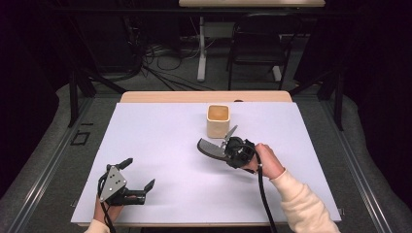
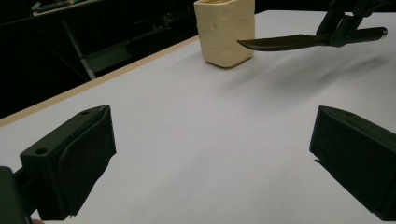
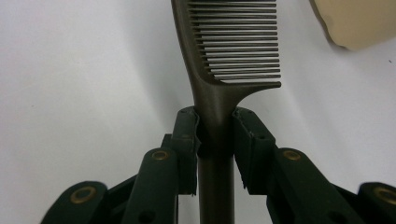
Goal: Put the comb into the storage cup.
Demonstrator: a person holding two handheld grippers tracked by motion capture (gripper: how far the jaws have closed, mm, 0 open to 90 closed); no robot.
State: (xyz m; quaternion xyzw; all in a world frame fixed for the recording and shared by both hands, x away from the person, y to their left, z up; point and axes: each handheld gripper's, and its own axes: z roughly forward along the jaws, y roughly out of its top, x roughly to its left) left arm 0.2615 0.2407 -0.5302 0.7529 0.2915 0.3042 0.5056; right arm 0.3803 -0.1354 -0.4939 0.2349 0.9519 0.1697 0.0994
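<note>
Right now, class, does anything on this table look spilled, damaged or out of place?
Nothing stands out. The cream cup stands upright on the white table, the dark comb is intact, clamped by the right gripper. The left gripper is open.

Only the cup (image 1: pixel 217 121) stands on the table (image 1: pixel 160 145), near the far edge.

My left gripper (image 1: pixel 137 173) carries a grey 3-cornered plate; my right gripper (image 3: pixel 215 135) shows brass screws, black cable, cream sleeve (image 1: pixel 303 204) behind.
</note>
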